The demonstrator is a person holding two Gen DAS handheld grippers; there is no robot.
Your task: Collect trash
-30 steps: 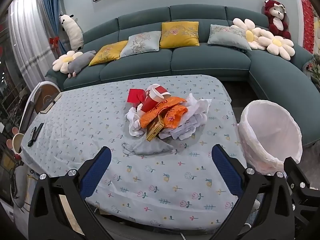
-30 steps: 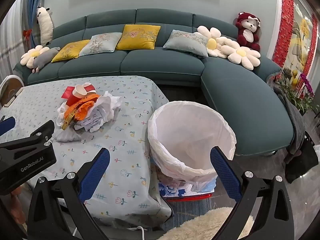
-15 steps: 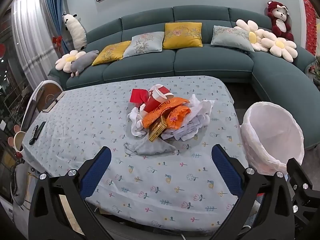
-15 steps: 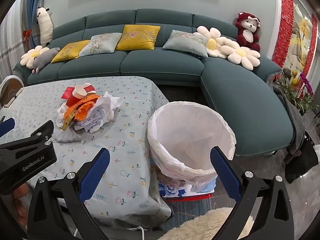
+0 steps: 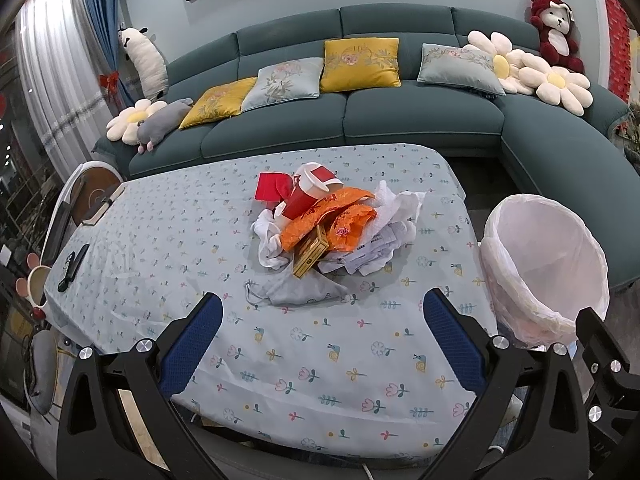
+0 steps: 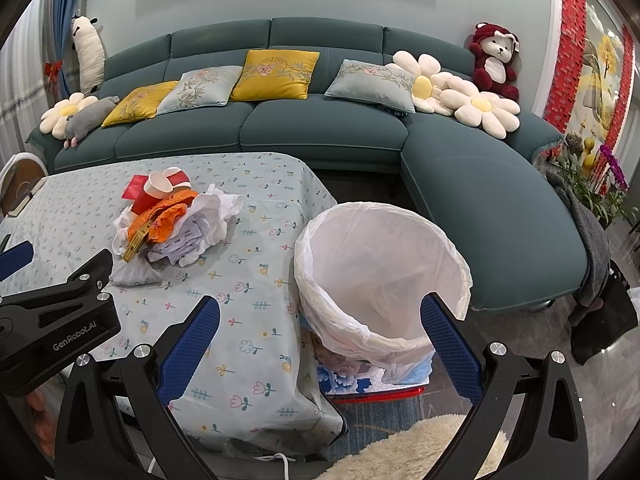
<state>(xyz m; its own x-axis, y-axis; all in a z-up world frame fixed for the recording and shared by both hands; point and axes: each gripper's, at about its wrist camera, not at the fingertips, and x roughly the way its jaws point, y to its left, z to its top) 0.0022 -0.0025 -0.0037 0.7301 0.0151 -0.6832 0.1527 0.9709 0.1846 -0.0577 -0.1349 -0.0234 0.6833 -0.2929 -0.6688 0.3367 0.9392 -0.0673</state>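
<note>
From the left wrist view, the left tongs [image 5: 320, 332] hang released above the table [image 5: 168, 240], a little nearer the trash pile [image 5: 332, 228] than a second ago. A careless grab could scatter loose wrappers.

From the right wrist view, the right tongs [image 6: 320, 336] gape empty, unmoved, over the lined bin [image 6: 380, 272] beside the table.

Desk [image 5: 280, 360] cloth: pale blue, small flower and snail print. Trash pile [image 5: 332, 224]: red cups, orange wrapper, white crumpled paper, gold box, grey pouch. Bin [image 6: 380, 272] liner: translucent white. Sofa [image 6: 320, 136]: teal; cushions yellow and grey-blue. My jaws' pads: blue; frames black.
</note>
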